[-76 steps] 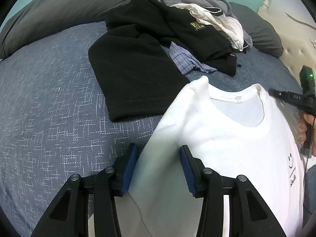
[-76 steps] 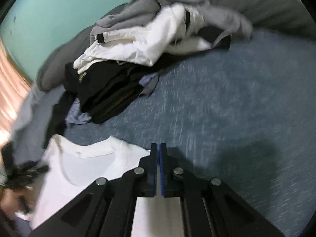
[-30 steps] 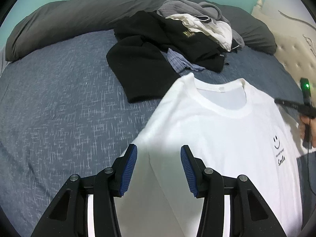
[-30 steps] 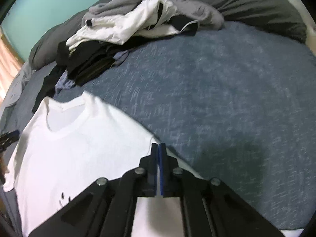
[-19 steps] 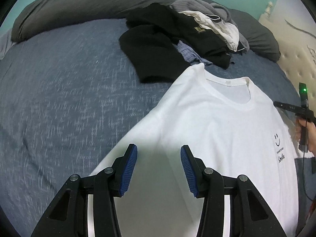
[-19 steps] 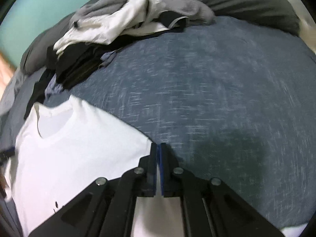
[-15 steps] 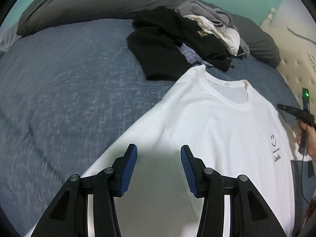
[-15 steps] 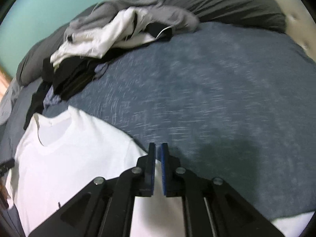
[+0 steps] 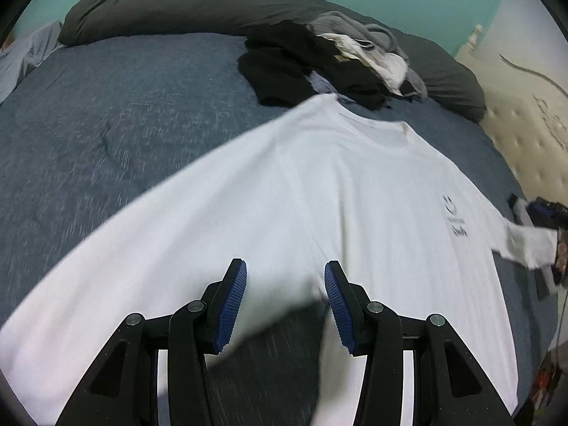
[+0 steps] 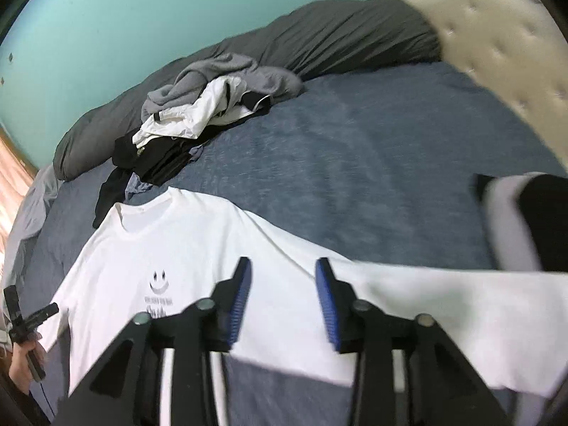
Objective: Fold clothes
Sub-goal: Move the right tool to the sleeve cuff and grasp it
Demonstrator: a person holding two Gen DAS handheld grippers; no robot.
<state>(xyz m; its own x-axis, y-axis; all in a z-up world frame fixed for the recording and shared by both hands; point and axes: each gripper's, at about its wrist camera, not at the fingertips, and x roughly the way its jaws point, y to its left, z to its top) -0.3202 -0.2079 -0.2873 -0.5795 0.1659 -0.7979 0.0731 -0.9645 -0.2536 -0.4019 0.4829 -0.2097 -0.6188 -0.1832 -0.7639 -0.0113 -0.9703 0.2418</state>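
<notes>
One blue-grey bedspread (image 9: 124,113) fills both of my views, bordered along the top by a dark grey duvet roll (image 9: 170,3) against the teal wall (image 10: 124,17). Centre frame, the white T-shirt (image 9: 319,191) lies spread face up, collar toward the top, its smiley print (image 10: 158,280) legible in my right view and both sleeves stretched sideways. Above the collar sits the pile of unfolded clothes (image 10: 198,124), black, white and grey. At the bottom of my left view, my left gripper (image 9: 282,305) stands spread over the sleeve, pinching nothing. My right gripper (image 10: 283,298) is likewise spread above the opposite sleeve. Lower left of my right view, a hand (image 10: 26,364) grips a black handle.
</notes>
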